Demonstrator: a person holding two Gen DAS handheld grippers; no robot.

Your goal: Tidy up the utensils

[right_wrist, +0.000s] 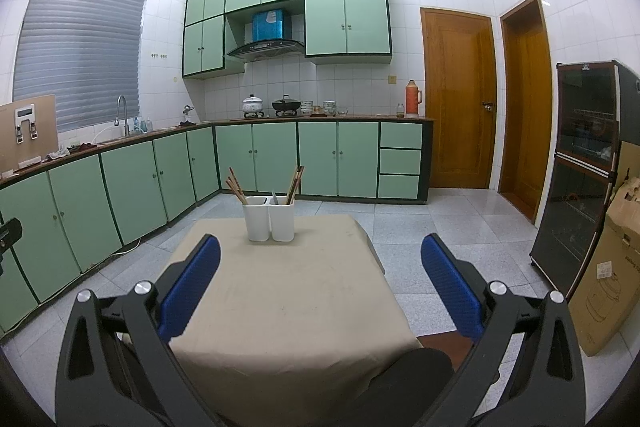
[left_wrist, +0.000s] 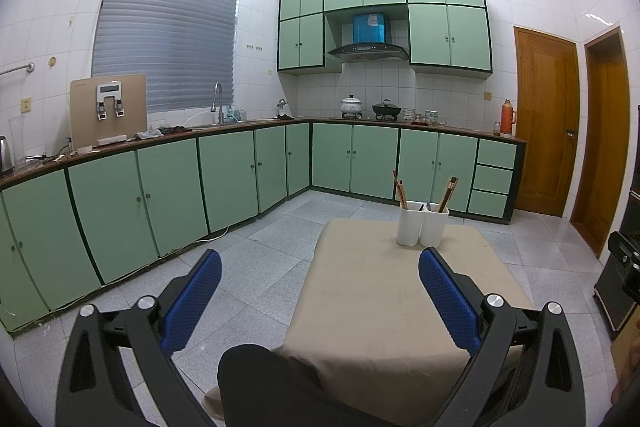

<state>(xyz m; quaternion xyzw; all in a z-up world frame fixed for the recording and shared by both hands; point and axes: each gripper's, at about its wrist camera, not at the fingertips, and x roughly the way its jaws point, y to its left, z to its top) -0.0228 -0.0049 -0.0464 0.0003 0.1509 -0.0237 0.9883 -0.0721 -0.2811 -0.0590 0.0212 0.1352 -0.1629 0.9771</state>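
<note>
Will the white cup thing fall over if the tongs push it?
Maybe. The white holder stands tall and narrow on the cloth-covered table, so a high push could tip it. The long chopsticks lean out above its rim, adding top weight. It looks like plastic, probably light, so it might slide instead.

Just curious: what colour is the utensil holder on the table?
White. The holder shows best in the right wrist view.

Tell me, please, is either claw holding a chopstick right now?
No, the left claw and the right claw are both open and empty, while the chopsticks stand in the white holder.
</note>
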